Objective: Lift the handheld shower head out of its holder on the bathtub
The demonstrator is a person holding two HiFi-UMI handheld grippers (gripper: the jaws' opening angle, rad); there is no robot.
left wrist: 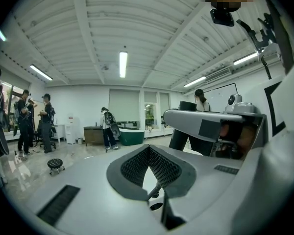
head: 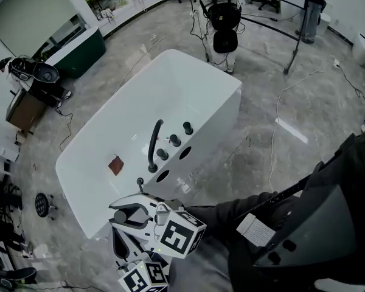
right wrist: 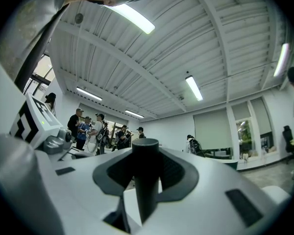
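Note:
The white bathtub (head: 103, 139) fills the middle of the head view, with a black curved spout (head: 153, 143) and three black knobs (head: 174, 140) on its near deck. Beside them are two dark oval openings (head: 162, 176). My right gripper (head: 137, 204) hovers over the tub's near corner, pointing upward, shut on a black cylindrical shower handle (right wrist: 145, 180) whose tip (head: 140, 183) sticks up above the jaws. My left gripper (head: 125, 251) sits just below it at the frame's bottom edge. Its ribbed pads (left wrist: 137, 166) meet at the tips with nothing between them.
A red-brown square (head: 115, 165) lies on the tub floor. Cables (head: 280, 108) and a stand (head: 295, 47) lie on the grey floor to the right. A cart (head: 33, 78) and a small black stool (head: 42, 204) are at the left. Several people (right wrist: 90, 131) stand far off.

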